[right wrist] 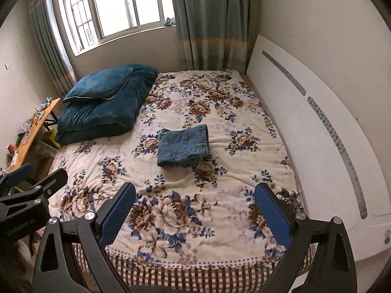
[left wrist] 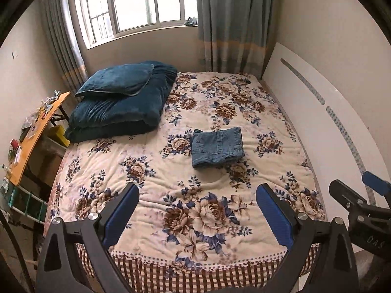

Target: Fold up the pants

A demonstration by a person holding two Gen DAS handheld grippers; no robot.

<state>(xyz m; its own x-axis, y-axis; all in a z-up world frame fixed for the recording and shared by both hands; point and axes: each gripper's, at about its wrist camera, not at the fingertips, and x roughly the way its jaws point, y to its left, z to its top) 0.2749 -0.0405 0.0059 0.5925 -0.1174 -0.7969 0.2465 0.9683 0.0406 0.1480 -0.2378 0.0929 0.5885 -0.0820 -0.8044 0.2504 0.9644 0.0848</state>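
A pair of blue denim pants (left wrist: 217, 147) lies folded into a small flat square in the middle of the floral bed cover (left wrist: 156, 151); it also shows in the right wrist view (right wrist: 183, 145). My left gripper (left wrist: 197, 190) is open and empty, held over the near end of the bed, well short of the pants. My right gripper (right wrist: 195, 189) is open and empty too, beside the left one. The right gripper shows at the right edge of the left wrist view (left wrist: 352, 183), and the left gripper at the left edge of the right wrist view (right wrist: 36, 172).
A dark teal folded quilt (left wrist: 117, 114) with a pillow (left wrist: 117, 80) on it lies at the bed's far left. A white headboard (left wrist: 317, 102) runs along the right side. A cluttered orange table (left wrist: 31, 134) stands left of the bed. Window and curtains are behind.
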